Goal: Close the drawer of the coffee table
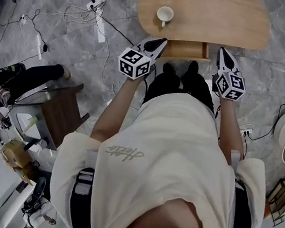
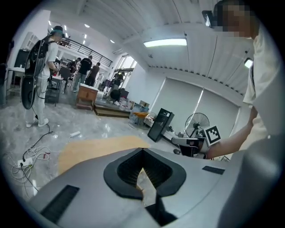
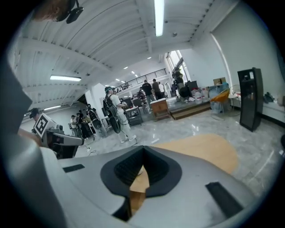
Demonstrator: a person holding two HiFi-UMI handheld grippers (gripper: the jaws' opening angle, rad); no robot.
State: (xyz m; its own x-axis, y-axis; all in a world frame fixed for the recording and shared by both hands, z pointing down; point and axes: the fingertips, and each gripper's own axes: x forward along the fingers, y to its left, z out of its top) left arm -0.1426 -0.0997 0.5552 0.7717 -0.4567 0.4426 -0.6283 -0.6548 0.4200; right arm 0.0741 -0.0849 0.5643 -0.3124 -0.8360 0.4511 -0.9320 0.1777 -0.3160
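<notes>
Flanking the pulled-out drawer (image 1: 186, 51) at upper centre, left tool (image 1: 157, 44) and right tool (image 1: 224, 55), both closed and empty, seem set to push.

**Drawer open on the near side**

I see the coffee table (image 1: 224, 21) at the far centre of the floor. It is light wood, and its long rounded top runs left to right. Its drawer (image 1: 185, 50), in the same pale wood, stands pulled out from the near edge, about midway along the table.
</notes>
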